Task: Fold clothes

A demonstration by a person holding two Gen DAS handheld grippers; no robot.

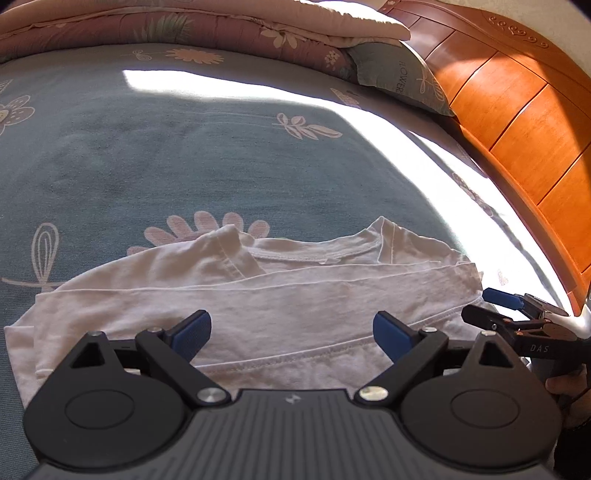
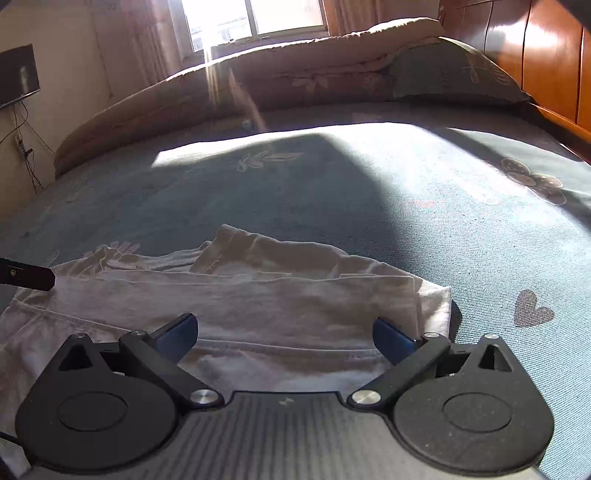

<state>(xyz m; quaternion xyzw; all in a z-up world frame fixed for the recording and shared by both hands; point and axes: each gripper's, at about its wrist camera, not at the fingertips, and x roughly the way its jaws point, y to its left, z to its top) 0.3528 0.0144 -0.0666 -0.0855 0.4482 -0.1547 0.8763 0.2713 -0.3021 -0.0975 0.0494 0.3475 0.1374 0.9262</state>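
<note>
Left wrist: white shirt [image 1: 258,295] lies under open left tool [image 1: 291,334].

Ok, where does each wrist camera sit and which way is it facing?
Left wrist: on the left gripper, angled down over the white shirt toward the headboard; own open fingers, the right gripper and a hand show.
Right wrist: on the right gripper, facing the window; own open fingers show.
Shared: shirt, bedsheet, folded quilt.
</note>
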